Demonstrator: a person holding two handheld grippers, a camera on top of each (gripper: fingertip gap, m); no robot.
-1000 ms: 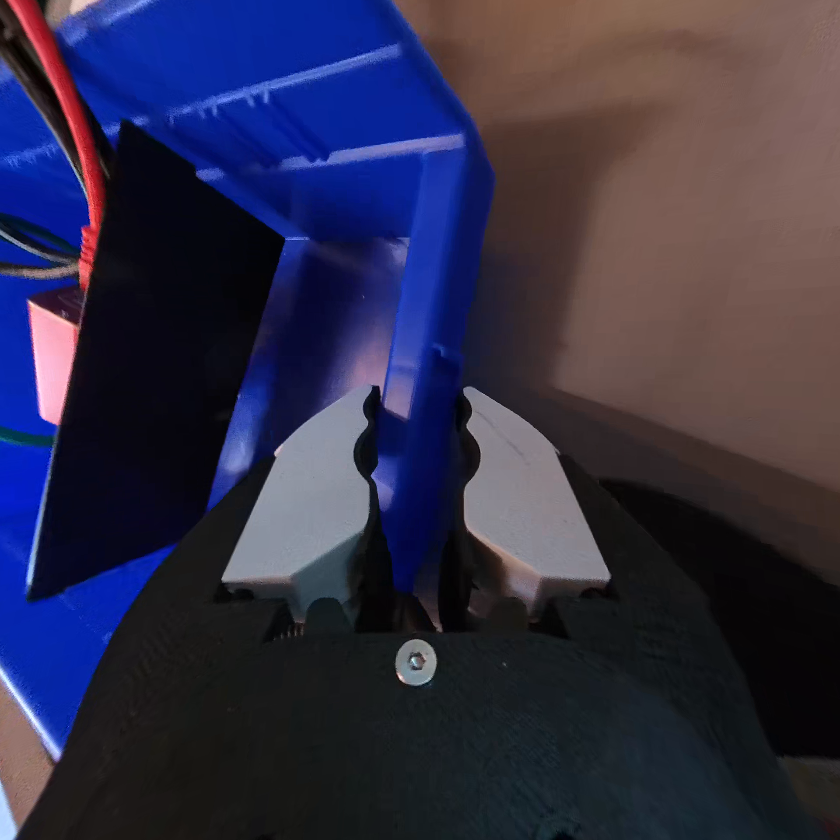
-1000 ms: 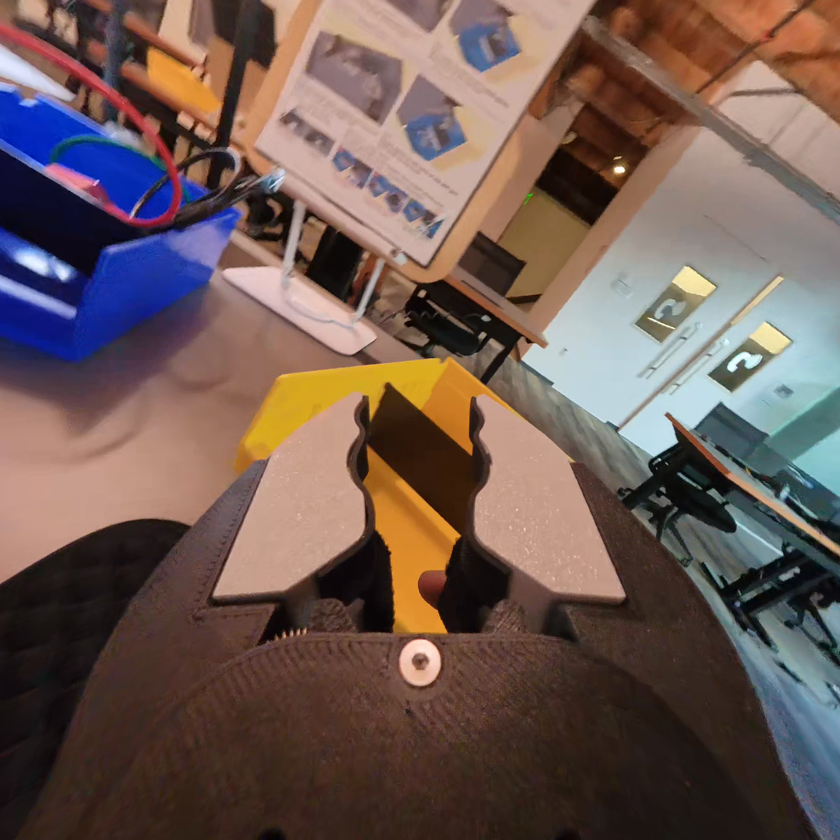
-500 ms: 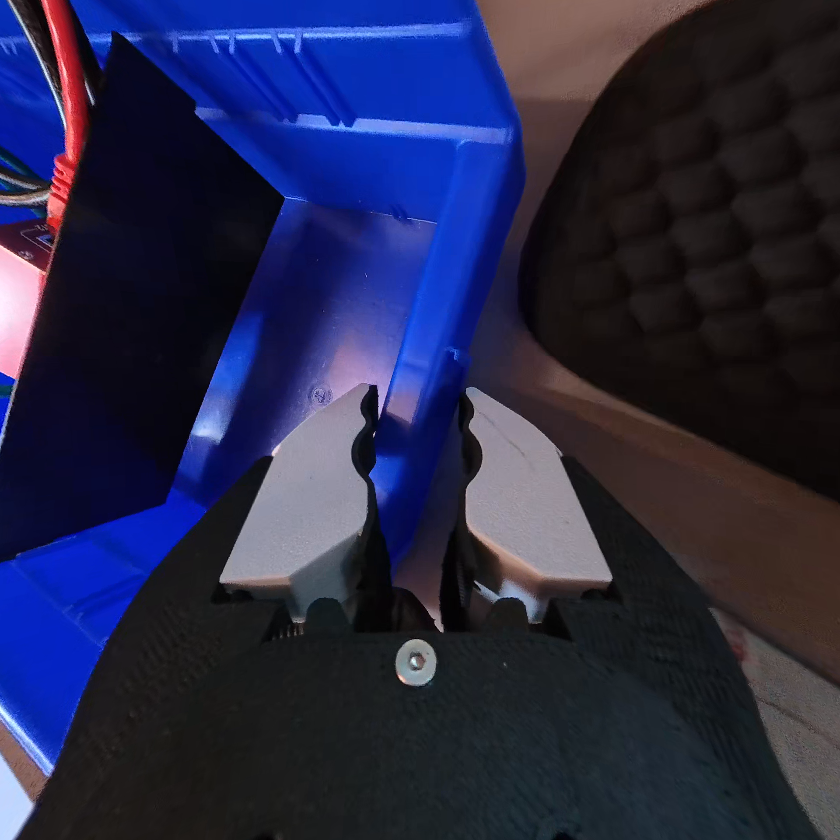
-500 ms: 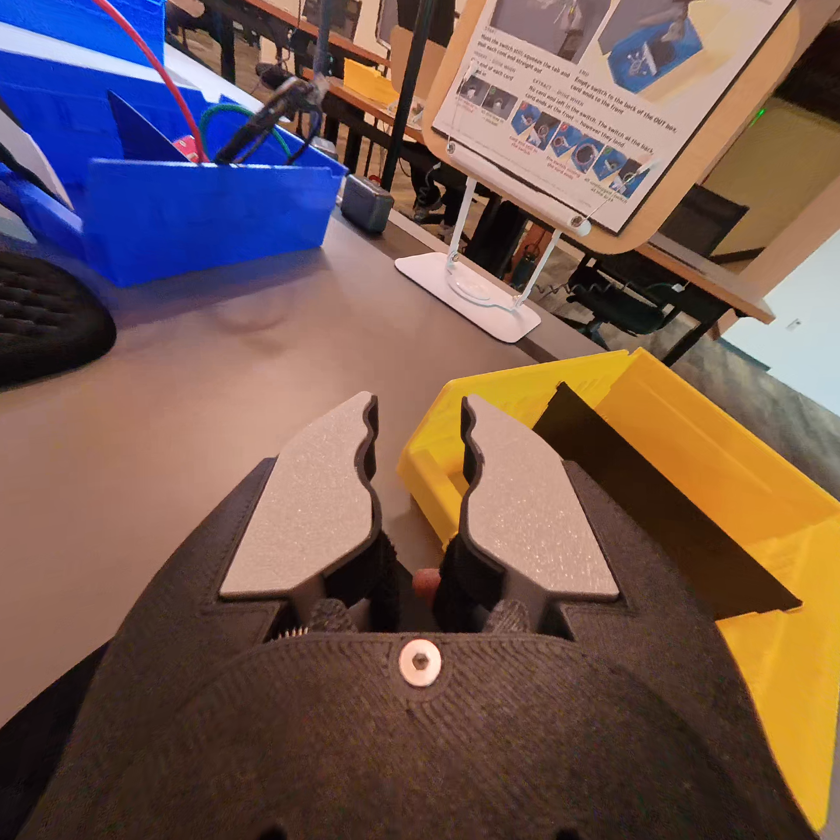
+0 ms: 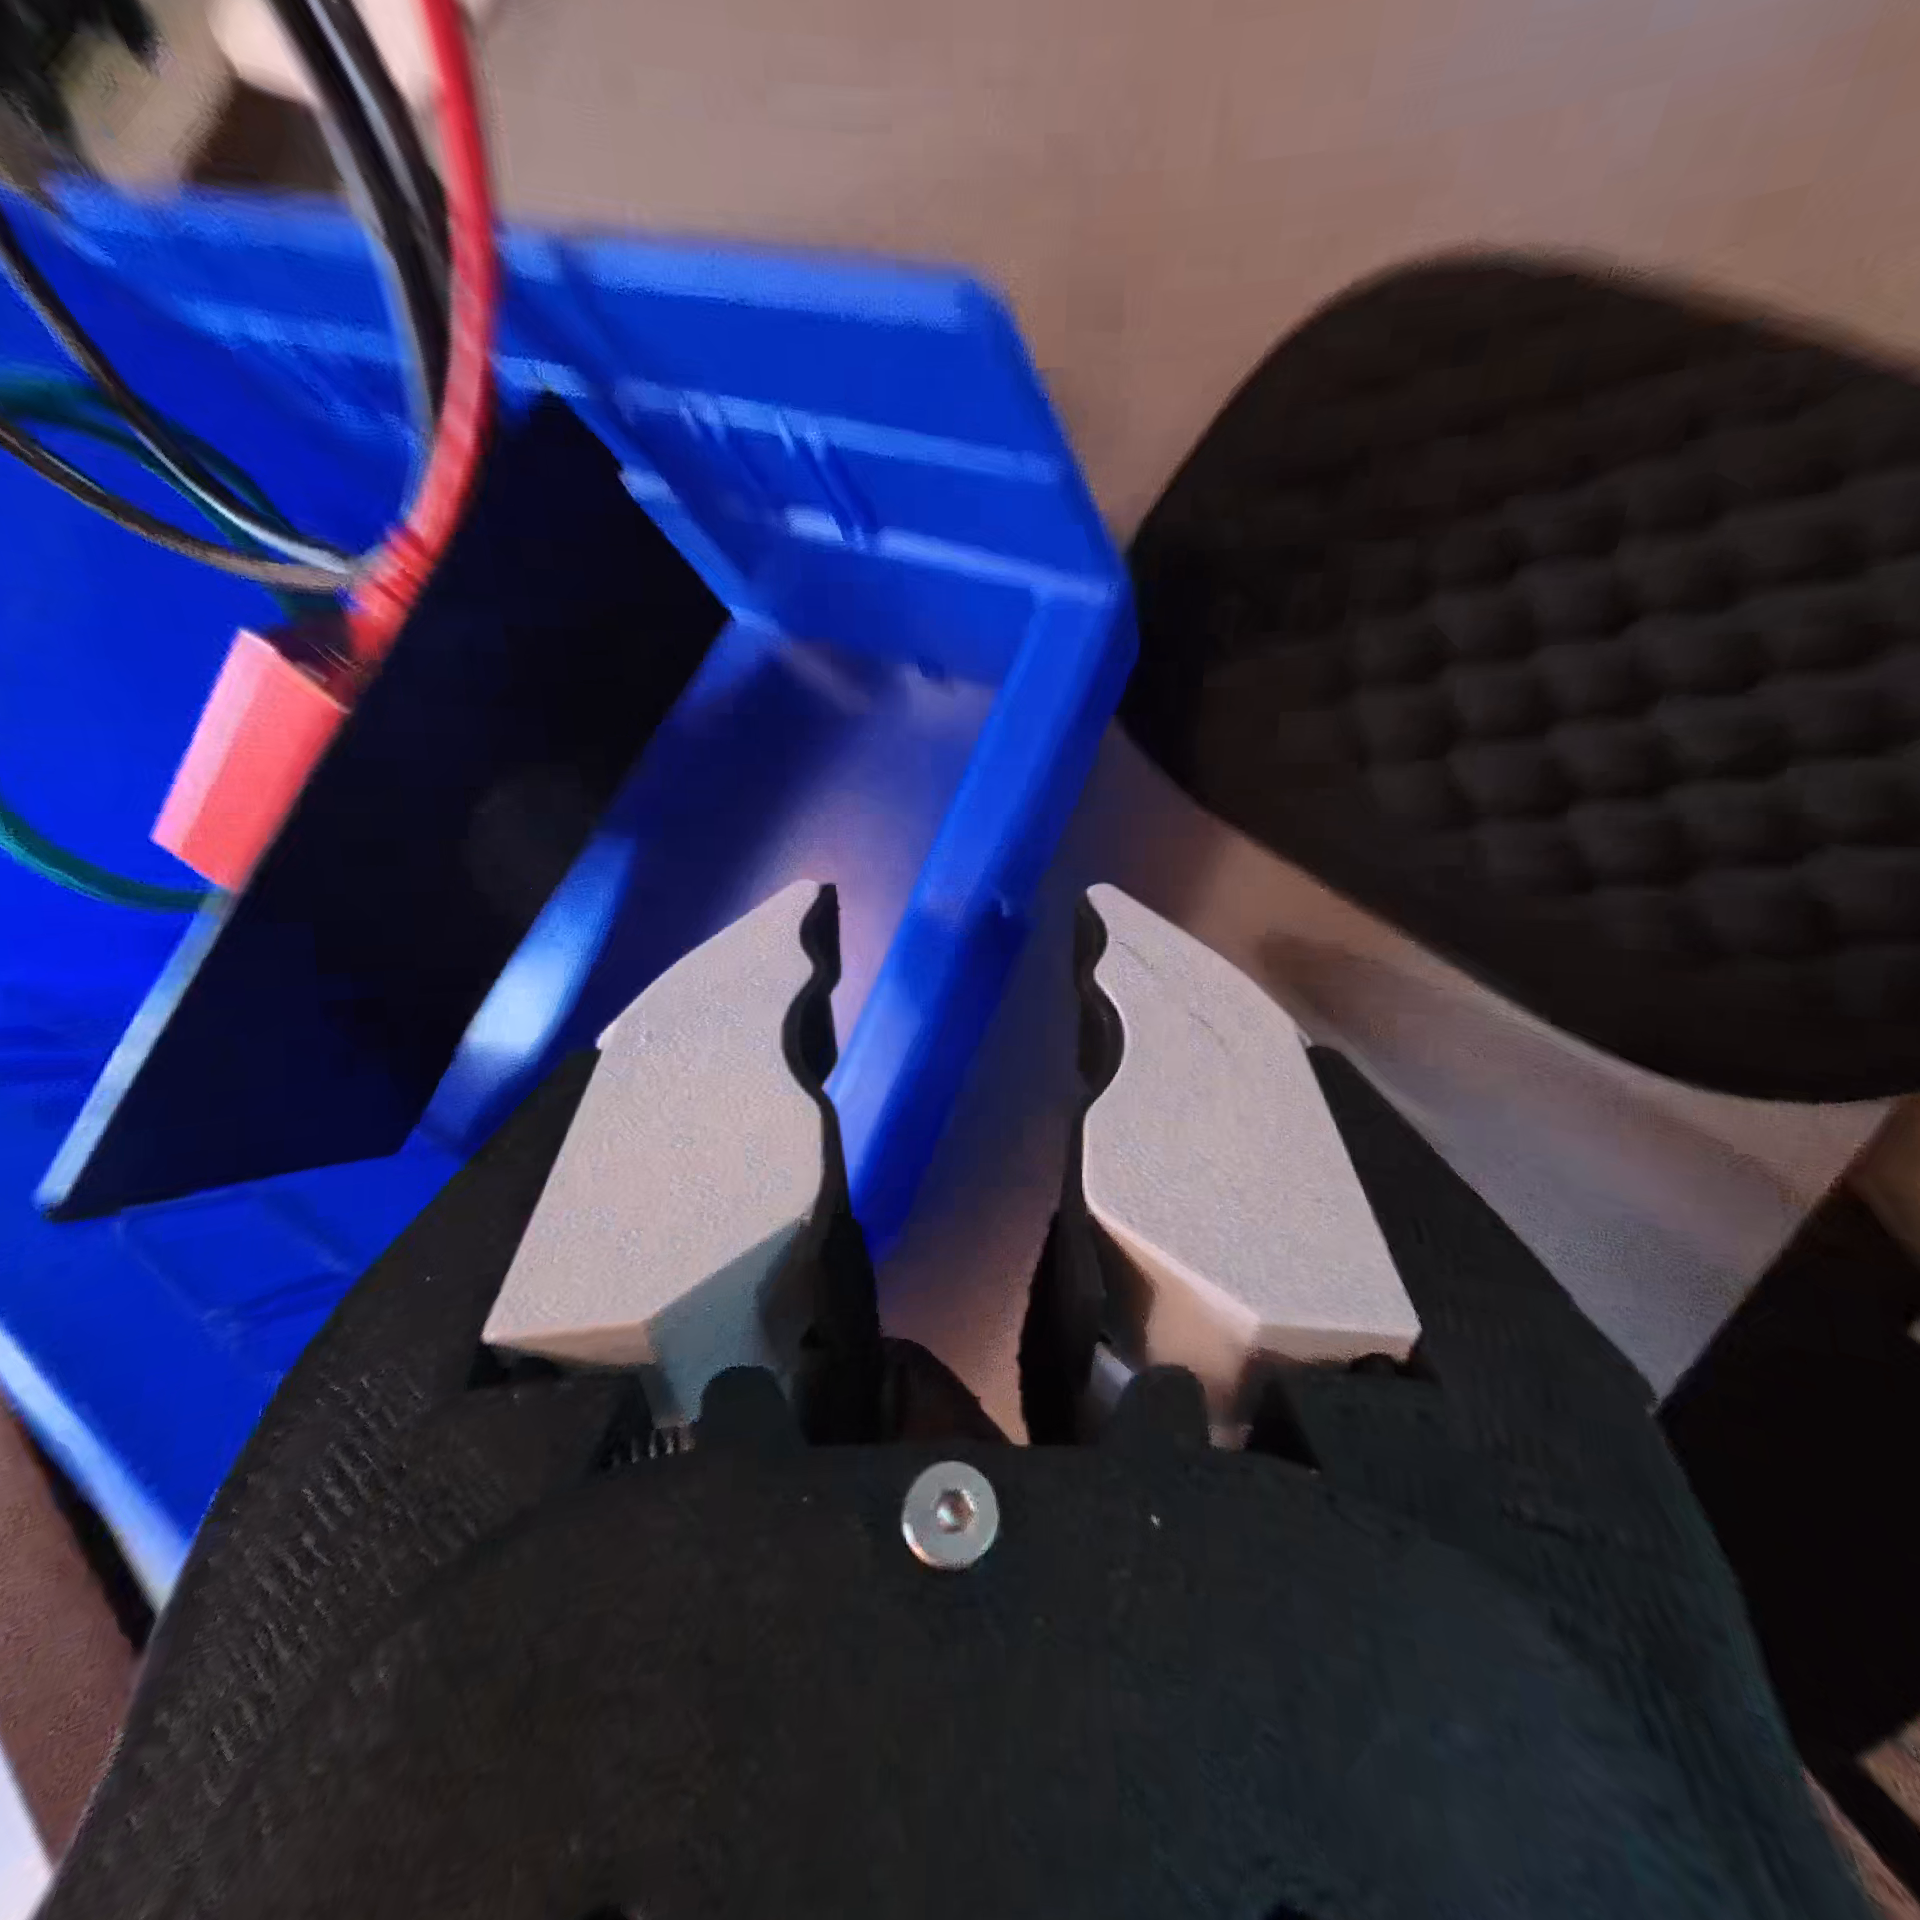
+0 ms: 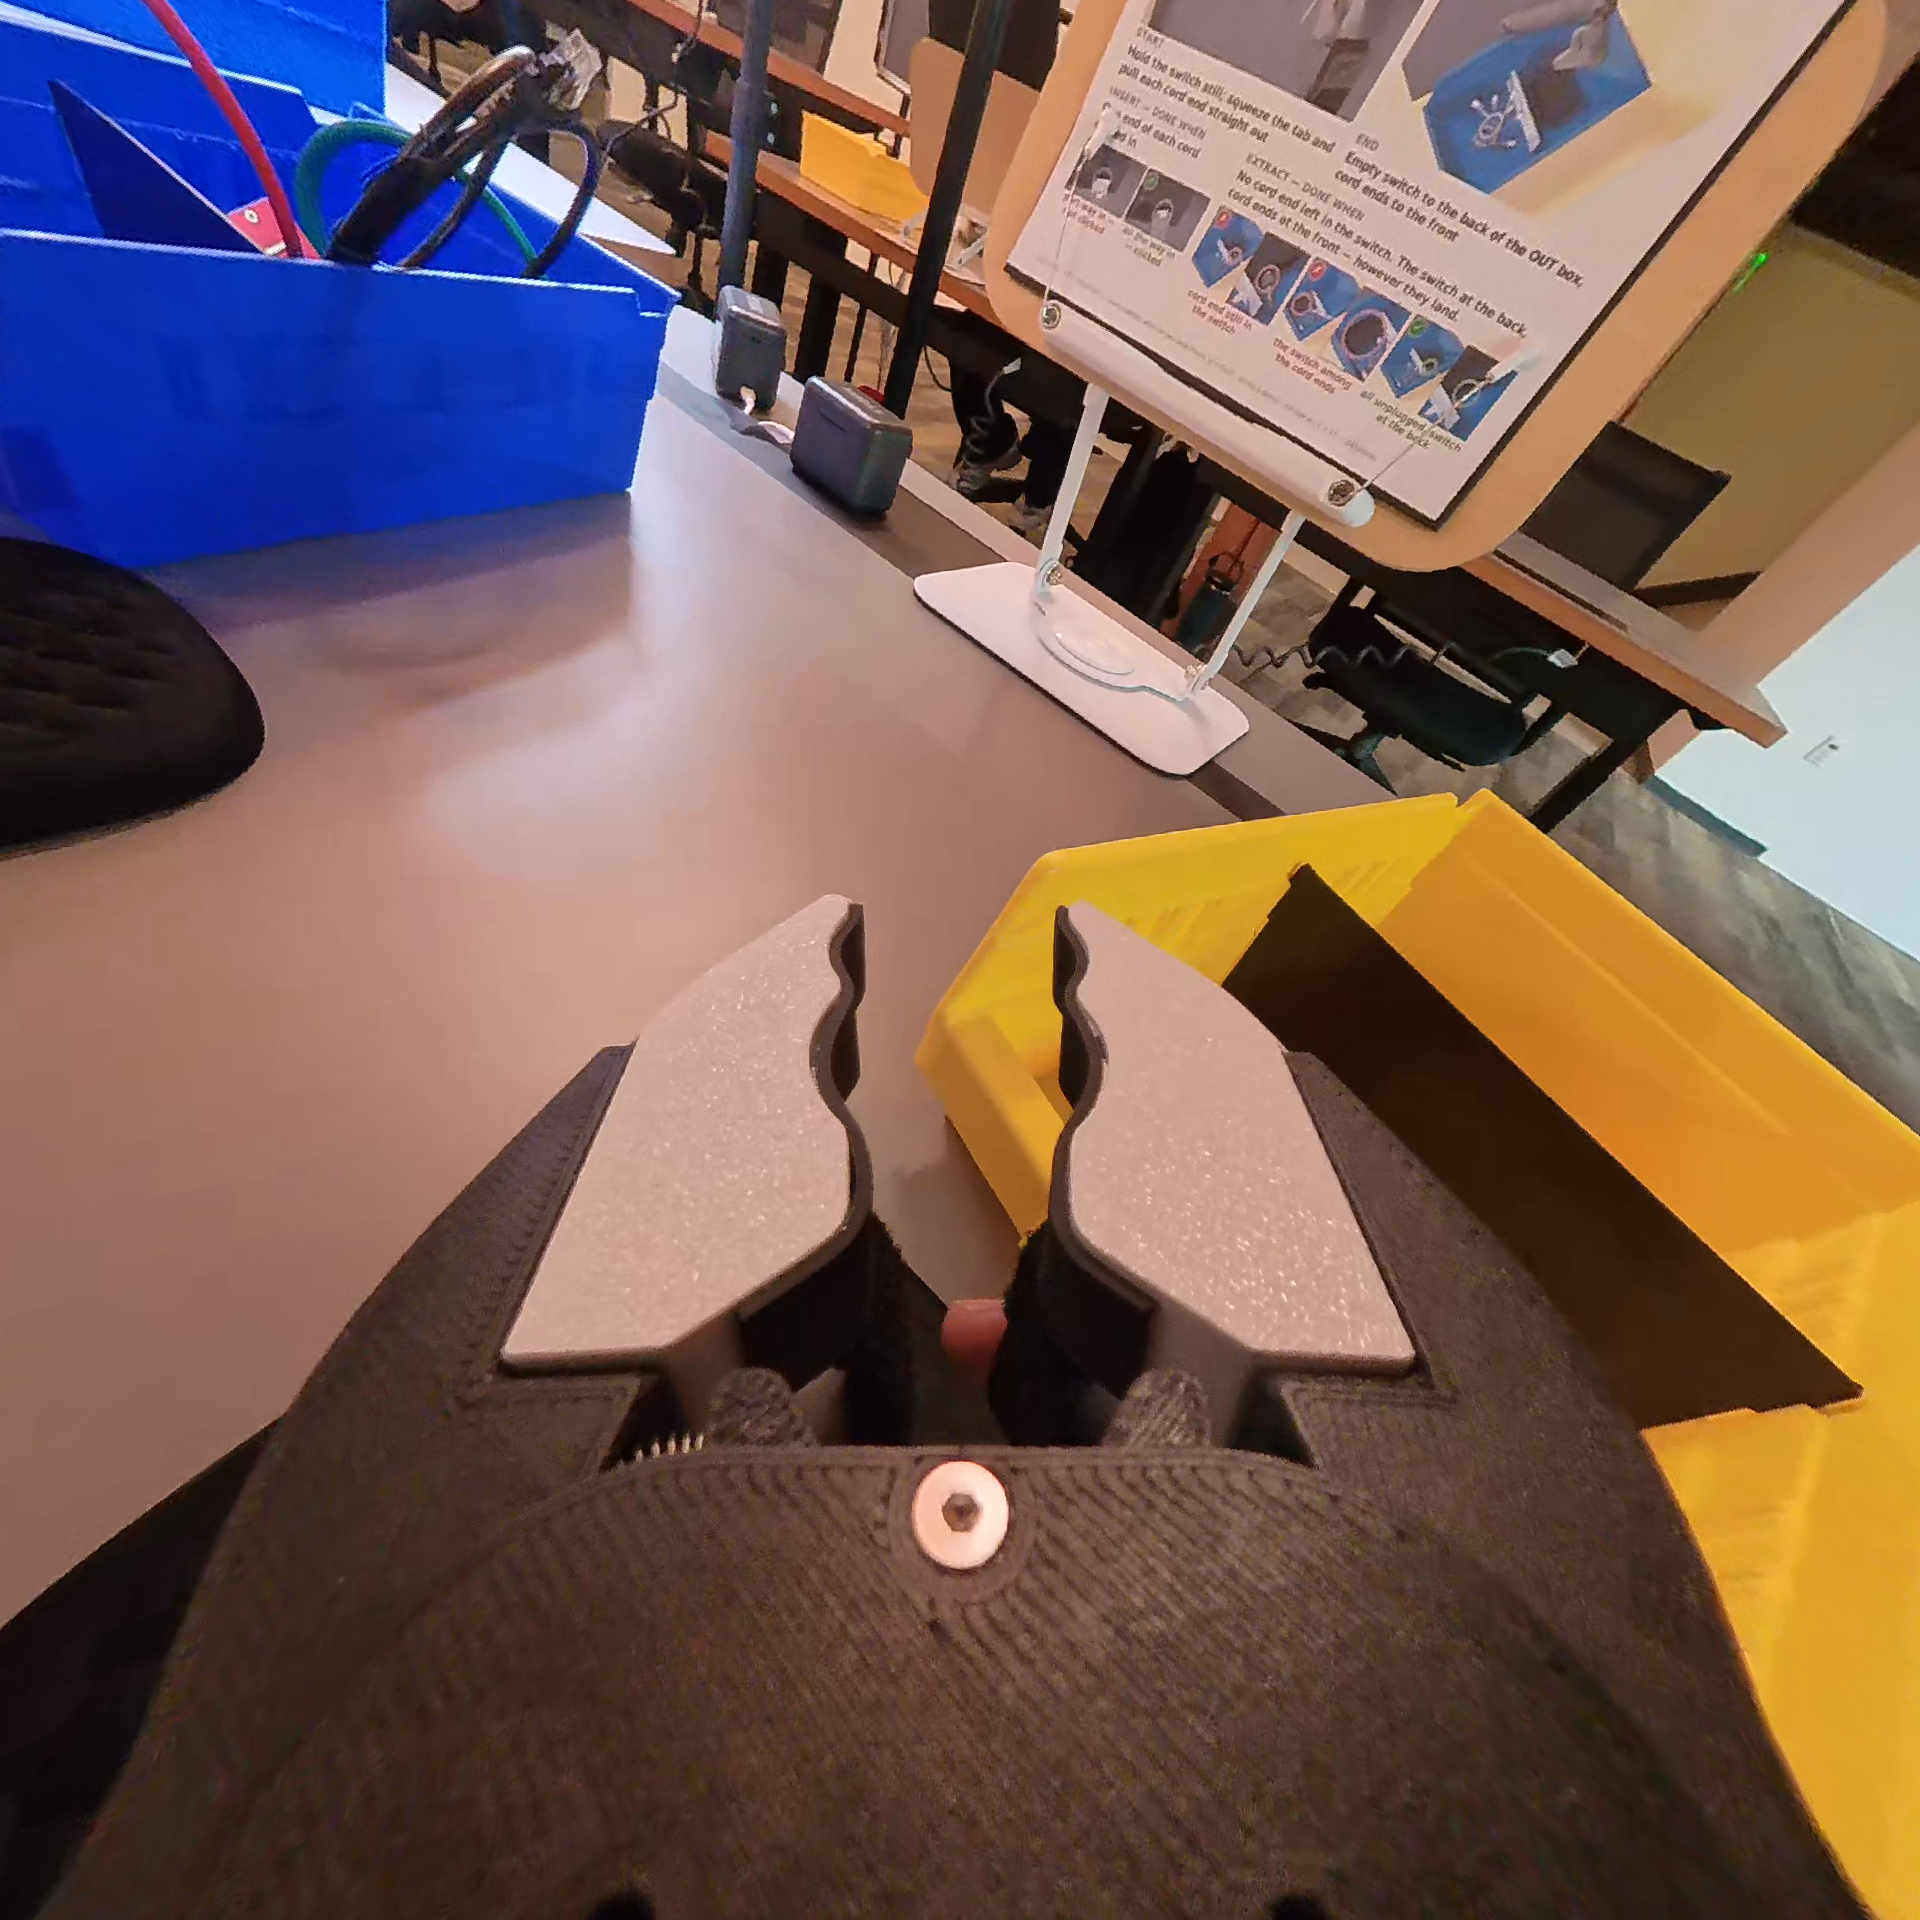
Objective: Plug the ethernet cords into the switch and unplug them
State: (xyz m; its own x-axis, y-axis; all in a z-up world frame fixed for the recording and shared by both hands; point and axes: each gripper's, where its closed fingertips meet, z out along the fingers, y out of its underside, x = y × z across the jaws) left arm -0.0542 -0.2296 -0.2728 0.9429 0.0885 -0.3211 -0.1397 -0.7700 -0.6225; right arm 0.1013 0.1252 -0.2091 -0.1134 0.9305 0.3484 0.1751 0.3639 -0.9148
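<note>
On the grey table (image 6: pixel 540 831) — blue bin (image 5: pixel 935 582) holds switch (image 5: pixel 244 774) and limp, light ethernet cords (image 5: pixel 457 343) | left gripper (image 5: pixel 956 997) fingers apart astride bin wall | right gripper (image 6: pixel 956 1023) parted, empty | likely grip: stiff plug ends.

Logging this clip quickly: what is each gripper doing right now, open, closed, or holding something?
Left gripper: jaws open, straddling the blue bin wall without clamping it.
Right gripper: jaws open, empty, beside the yellow bin.
</note>
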